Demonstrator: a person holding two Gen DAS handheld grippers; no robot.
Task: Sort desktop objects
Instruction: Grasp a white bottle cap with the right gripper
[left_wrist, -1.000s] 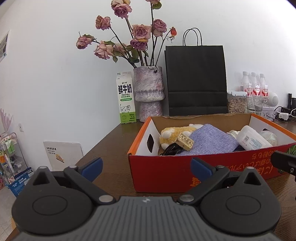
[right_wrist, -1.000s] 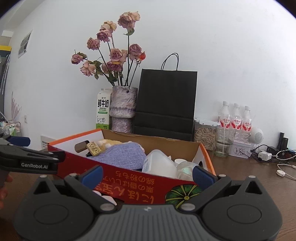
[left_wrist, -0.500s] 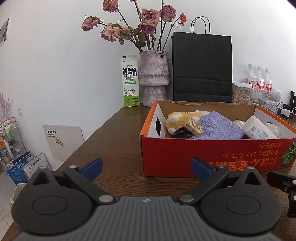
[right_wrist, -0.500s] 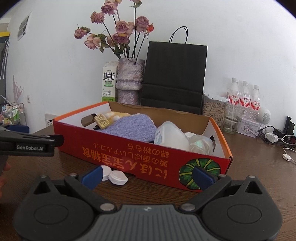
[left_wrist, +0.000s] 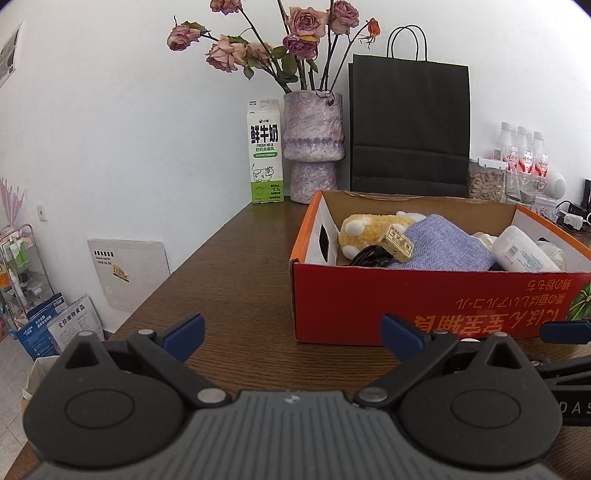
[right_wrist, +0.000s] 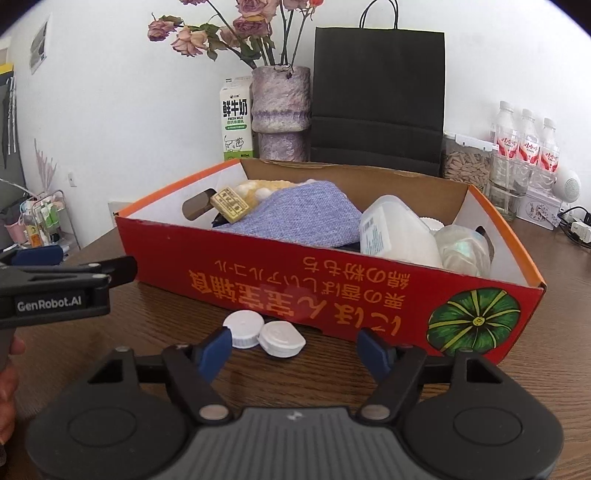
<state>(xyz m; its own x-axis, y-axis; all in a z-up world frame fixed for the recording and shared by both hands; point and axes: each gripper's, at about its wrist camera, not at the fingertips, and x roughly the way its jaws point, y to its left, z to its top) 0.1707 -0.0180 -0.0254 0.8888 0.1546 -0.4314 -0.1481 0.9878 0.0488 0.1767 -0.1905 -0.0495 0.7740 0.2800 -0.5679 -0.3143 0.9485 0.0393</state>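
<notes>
A red cardboard box (left_wrist: 406, 299) (right_wrist: 295, 269) stands on the brown table, holding a yellow plush toy (left_wrist: 369, 230), a blue-violet cloth pouch (right_wrist: 306, 218), a white bottle (right_wrist: 395, 232) and a small tan block (right_wrist: 231, 205). In front of the box lies a white twin-cap case (right_wrist: 264, 334). My right gripper (right_wrist: 293, 350) is low over the table with the case between its closing jaws. The left blue fingertip (right_wrist: 214, 347) is at the case's left cap, and the right one is apart from it. My left gripper (left_wrist: 292, 332) (right_wrist: 66, 284) stands open over bare table left of the box.
Behind the box stand a milk carton (left_wrist: 265, 151), a vase of dried roses (left_wrist: 314, 147) and a black paper bag (left_wrist: 410, 125). A seed jar (right_wrist: 467, 164), water bottles (right_wrist: 524, 144) and cables (right_wrist: 576, 229) fill the back right. The table's edge (left_wrist: 147, 295) drops off at left.
The right gripper has tipped down and come closer to the white case, and its jaws have narrowed around it. The left view has tipped down slightly; that gripper stays wide.
</notes>
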